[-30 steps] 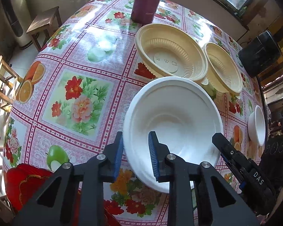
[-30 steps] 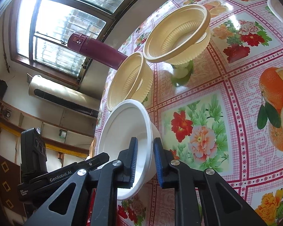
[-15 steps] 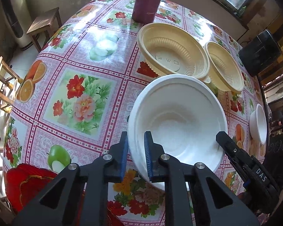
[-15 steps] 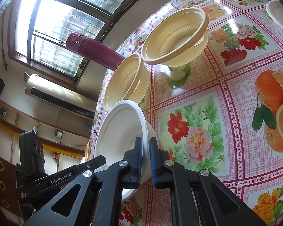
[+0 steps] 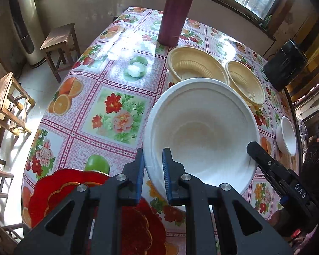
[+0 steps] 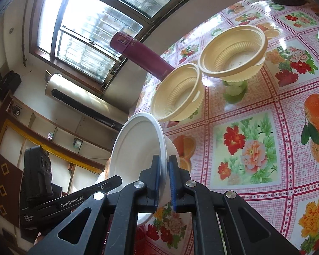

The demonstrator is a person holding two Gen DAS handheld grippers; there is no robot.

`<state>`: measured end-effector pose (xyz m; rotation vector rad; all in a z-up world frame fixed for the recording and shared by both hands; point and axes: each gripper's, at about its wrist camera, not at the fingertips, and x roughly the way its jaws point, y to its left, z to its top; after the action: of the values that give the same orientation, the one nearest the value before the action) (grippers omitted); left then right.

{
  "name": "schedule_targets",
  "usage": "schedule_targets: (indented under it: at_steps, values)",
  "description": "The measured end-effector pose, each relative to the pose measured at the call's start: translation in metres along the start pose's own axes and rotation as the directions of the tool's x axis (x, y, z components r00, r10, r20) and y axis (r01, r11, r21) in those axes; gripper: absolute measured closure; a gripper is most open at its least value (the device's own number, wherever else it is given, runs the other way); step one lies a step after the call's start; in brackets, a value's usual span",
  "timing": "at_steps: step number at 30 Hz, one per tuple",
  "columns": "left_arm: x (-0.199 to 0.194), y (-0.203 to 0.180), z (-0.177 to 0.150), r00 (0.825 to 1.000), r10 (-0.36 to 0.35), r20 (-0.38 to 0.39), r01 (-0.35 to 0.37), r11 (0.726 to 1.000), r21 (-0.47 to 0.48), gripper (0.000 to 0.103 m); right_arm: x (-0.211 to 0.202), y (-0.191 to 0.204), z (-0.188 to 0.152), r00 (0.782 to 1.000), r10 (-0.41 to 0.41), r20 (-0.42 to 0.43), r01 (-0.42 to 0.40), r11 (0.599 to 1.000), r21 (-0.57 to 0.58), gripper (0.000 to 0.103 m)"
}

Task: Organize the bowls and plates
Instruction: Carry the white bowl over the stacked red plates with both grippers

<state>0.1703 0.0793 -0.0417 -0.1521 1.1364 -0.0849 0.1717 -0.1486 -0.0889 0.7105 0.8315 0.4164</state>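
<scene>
A large white bowl [image 5: 204,136] hangs above the flowered tablecloth [image 5: 117,114], held from both sides. My left gripper [image 5: 152,170] is shut on its near-left rim. My right gripper [image 6: 164,174] is shut on the opposite rim of the same white bowl [image 6: 136,148]; its black body [image 5: 274,170] shows in the left wrist view at the bowl's right edge. Two cream ribbed bowls [image 5: 196,65] [image 5: 245,82] stand behind it, and appear again in the right wrist view [image 6: 176,93] [image 6: 231,51]. A small white bowl [image 5: 286,135] sits at the far right.
A tall maroon flask [image 5: 175,10] stands at the table's far side. A red flower-shaped plate [image 5: 59,191] lies under my left gripper. Wooden stools [image 5: 59,40] stand off the table's left edge. A black appliance [image 5: 285,63] sits at the back right.
Both grippers closed onto the white bowl's rim, then lifted it off the table and tilted it. The cream bowls stayed where they were.
</scene>
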Motion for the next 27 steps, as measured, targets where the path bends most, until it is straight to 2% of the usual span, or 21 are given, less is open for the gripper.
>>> schedule_targets:
  at_steps: [6, 11, 18, 27]
  values:
    - [-0.028, 0.028, -0.028, 0.999, 0.012, 0.032, -0.011, 1.0, -0.022, 0.089, -0.005, 0.038, -0.02, 0.998, 0.069, -0.009, -0.07, 0.993, -0.096, 0.095]
    - [-0.048, 0.05, -0.052, 0.997, 0.053, 0.064, -0.051, 0.998, -0.034, 0.089, 0.0, 0.065, -0.039, 0.994, 0.101, -0.048, -0.108, 0.978, -0.179, 0.095]
    - [-0.061, 0.07, -0.085, 0.991, 0.101, 0.088, -0.098, 0.994, -0.041, 0.089, 0.018, 0.084, -0.069, 0.989, 0.086, -0.12, -0.115, 0.96, -0.257, 0.095]
    - [-0.049, 0.097, -0.117, 0.995, 0.094, 0.034, -0.09, 0.991, -0.101, 0.088, 0.036, 0.092, -0.099, 0.98, 0.042, -0.196, -0.104, 0.942, -0.319, 0.095]
